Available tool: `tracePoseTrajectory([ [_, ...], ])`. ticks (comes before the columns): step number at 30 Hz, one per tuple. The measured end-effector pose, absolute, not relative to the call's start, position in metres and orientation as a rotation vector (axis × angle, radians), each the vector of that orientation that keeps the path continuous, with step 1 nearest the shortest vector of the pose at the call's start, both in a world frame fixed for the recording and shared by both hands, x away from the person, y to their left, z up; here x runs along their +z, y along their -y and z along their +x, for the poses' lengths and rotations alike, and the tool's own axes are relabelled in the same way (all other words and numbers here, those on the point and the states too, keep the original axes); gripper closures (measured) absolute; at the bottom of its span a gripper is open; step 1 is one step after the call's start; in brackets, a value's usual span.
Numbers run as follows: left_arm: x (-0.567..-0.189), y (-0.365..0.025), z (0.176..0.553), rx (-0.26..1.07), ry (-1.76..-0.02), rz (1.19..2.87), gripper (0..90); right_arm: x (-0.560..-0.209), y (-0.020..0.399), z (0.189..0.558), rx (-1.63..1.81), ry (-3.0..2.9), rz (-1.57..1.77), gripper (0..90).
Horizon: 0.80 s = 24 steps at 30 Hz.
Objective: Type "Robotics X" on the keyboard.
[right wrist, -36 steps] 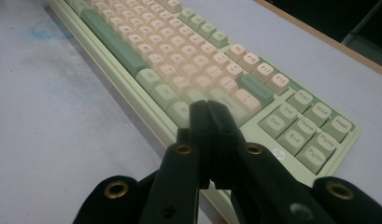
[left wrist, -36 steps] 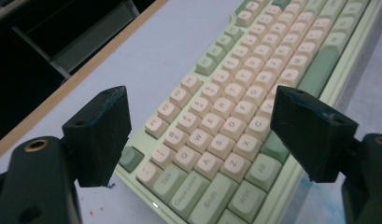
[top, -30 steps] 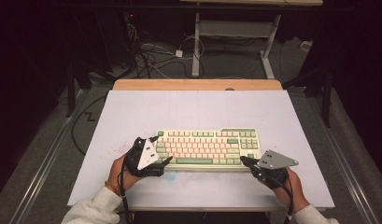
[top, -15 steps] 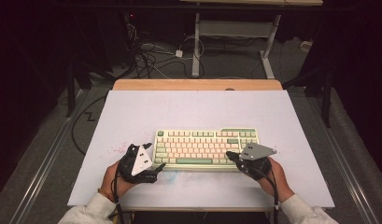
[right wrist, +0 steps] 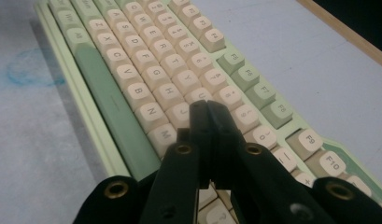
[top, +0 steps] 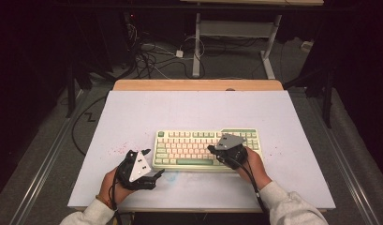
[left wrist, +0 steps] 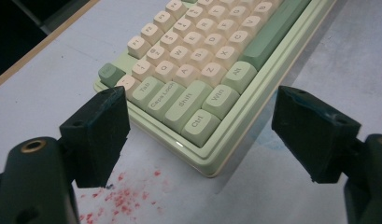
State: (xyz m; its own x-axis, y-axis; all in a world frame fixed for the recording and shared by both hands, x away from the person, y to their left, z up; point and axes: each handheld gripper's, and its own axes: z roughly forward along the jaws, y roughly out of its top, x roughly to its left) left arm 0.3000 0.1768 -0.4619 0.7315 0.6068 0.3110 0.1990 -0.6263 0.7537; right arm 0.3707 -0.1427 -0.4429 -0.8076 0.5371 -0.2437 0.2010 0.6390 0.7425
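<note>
Rect. keyboard (top: 198, 146), glossy rounded keycaps (right wrist: 179, 70).

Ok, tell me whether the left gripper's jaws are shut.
No, the left gripper has its jaws wide apart, framing the keyboard corner.

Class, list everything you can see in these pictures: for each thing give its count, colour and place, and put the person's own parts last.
keyboard: one, pale green case with cream and green keys, middle of the near half of the table.
table: one, white top with a wooden far edge, red specks near its left front.
cables: several, dark and white, on the floor beyond the table.
metal frame: one, light grey, on the floor behind the table.
left gripper: one, black, open, at the keyboard's near left corner, touching nothing.
right gripper: one, black, fingers shut together over the letter keys.
sleeves: two, light grey, bottom edge of the high view.
</note>
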Motion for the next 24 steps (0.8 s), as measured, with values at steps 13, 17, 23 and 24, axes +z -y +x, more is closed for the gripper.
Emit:
tracePoseTrajectory([
  [13, -0.464, -0.177, 0.301, 0.699, -0.611, 2.211, 18.2, -0.450, 0.123, 0.394, 0.944, -2.462, 0.624, 90.0],
  [17, -0.464, -0.178, 0.301, 0.695, -0.612, 2.215, 18.2, -0.451, 0.121, 0.397, 0.921, -2.466, 0.630, 90.0],
  [23, -0.464, -0.178, 0.301, 0.694, -0.612, 2.213, 18.2, -0.451, 0.120, 0.398, 0.911, -2.466, 0.630, 90.0],
  [24, -0.464, -0.178, 0.301, 0.694, -0.612, 2.215, 18.2, -0.450, 0.120, 0.398, 0.909, -2.464, 0.630, 90.0],
])
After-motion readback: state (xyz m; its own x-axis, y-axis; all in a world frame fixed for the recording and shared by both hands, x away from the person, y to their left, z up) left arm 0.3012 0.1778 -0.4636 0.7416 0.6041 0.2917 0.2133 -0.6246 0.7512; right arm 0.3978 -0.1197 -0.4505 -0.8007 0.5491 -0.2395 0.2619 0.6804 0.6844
